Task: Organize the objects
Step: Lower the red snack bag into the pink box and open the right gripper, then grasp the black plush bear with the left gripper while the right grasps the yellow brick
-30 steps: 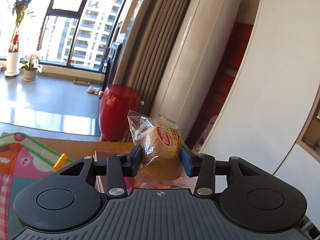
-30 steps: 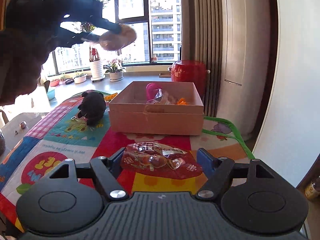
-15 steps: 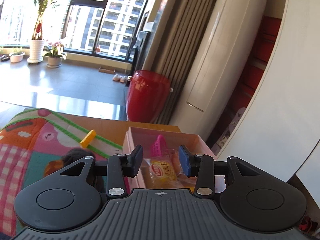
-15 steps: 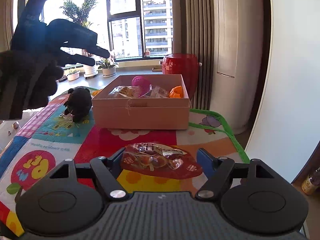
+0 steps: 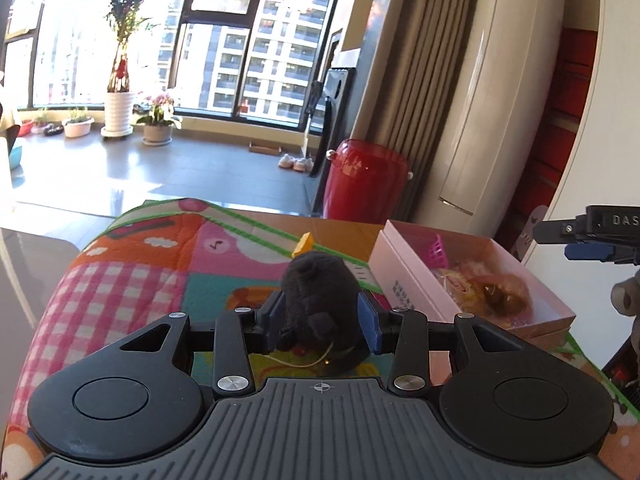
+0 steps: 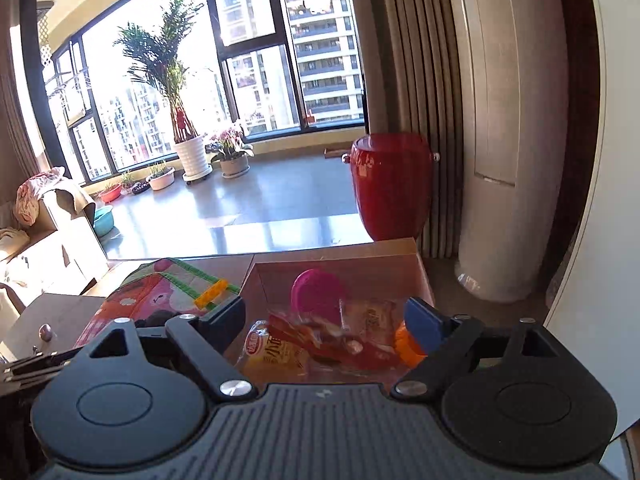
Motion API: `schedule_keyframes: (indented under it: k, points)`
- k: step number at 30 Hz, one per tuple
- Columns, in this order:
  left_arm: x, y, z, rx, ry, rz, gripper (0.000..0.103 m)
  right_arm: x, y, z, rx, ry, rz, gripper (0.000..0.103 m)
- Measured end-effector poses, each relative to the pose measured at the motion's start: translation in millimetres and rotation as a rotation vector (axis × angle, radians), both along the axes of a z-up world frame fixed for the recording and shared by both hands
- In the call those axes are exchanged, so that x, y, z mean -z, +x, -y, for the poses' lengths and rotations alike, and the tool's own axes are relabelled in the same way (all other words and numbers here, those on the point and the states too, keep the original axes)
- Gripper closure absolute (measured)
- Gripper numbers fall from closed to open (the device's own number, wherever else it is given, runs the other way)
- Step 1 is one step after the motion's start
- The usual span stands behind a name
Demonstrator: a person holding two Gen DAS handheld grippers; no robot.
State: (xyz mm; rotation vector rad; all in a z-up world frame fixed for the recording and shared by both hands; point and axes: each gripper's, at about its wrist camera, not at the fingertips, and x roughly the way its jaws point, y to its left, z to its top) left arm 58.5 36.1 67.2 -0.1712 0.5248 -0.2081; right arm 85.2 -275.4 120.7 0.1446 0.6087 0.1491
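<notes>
A black plush toy (image 5: pixel 318 284) sits on the colourful mat (image 5: pixel 120 280). My left gripper (image 5: pixel 322 320) stands around it, a blue pad at each side, without squeezing it. To its right is the pink cardboard box (image 5: pixel 404 276). My right gripper (image 6: pixel 324 316) hovers over that box (image 6: pixel 340 264) with its jaws opening. The red snack pack (image 6: pixel 320 340) lies blurred below and between the fingers, free of the pads. Beside it in the box are a yellow bread pack (image 6: pixel 276 354), a pink round thing (image 6: pixel 316 292) and an orange item (image 6: pixel 406 348).
A yellow block (image 5: pixel 303 244) lies on the mat behind the plush toy. A red urn (image 6: pixel 392 184) stands on the floor beyond the table, beside curtains and a tall white air conditioner (image 6: pixel 508 140). One of the right gripper's pads (image 5: pixel 588 251) shows above the box.
My left gripper dropped the bread pack into the box, then swung left and down around the plush toy. My right gripper carried the red snack pack from the mat over the box and released it.
</notes>
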Motion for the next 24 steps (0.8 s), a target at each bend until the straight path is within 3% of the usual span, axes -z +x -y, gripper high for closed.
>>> schedule_keyframes:
  k: [8,12,17,19,21,24]
  points:
    - [32,-3,-35,-0.004,-0.072,-0.015,0.060,7,47,-96,-0.114,-0.129,-0.087,0.015]
    - [43,1,-51,0.000,-0.172,-0.033,0.060,9,84,-154,-0.181,-0.162,-0.174,0.013]
    - [49,-2,-57,0.011,-0.216,-0.027,0.060,33,153,-202,-0.154,-0.154,-0.334,0.014]
    - [53,0,-61,0.011,-0.246,-0.045,0.060,45,177,-209,-0.118,-0.157,-0.364,0.021]
    - [57,3,-65,-0.006,-0.275,-0.074,0.060,61,199,-212,-0.083,-0.158,-0.407,0.042]
    - [61,4,-69,-0.036,-0.283,-0.088,0.060,87,225,-216,-0.044,-0.150,-0.493,0.058]
